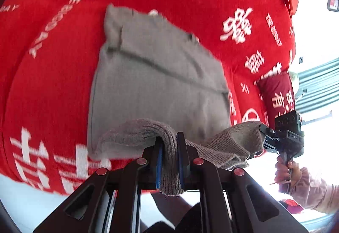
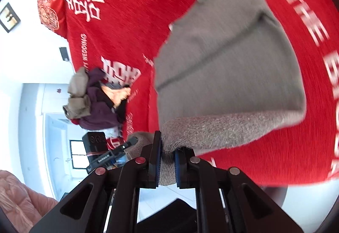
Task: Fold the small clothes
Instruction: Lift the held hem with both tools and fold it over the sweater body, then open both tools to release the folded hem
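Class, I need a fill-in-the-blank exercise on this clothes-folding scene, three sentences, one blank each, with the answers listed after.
1. The sweater being folded is ____ in colour.
2. It lies on a ____ bedspread printed with white characters.
3. The left gripper and right gripper are both shut on the sweater's near ____.

Missing words: grey; red; edge

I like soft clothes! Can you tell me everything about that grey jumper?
The grey jumper looks like soft knit wool. Most of it lies flat on the red bedspread. Its near ribbed edge is lifted, pinched by the left gripper and the right gripper, one at each corner.
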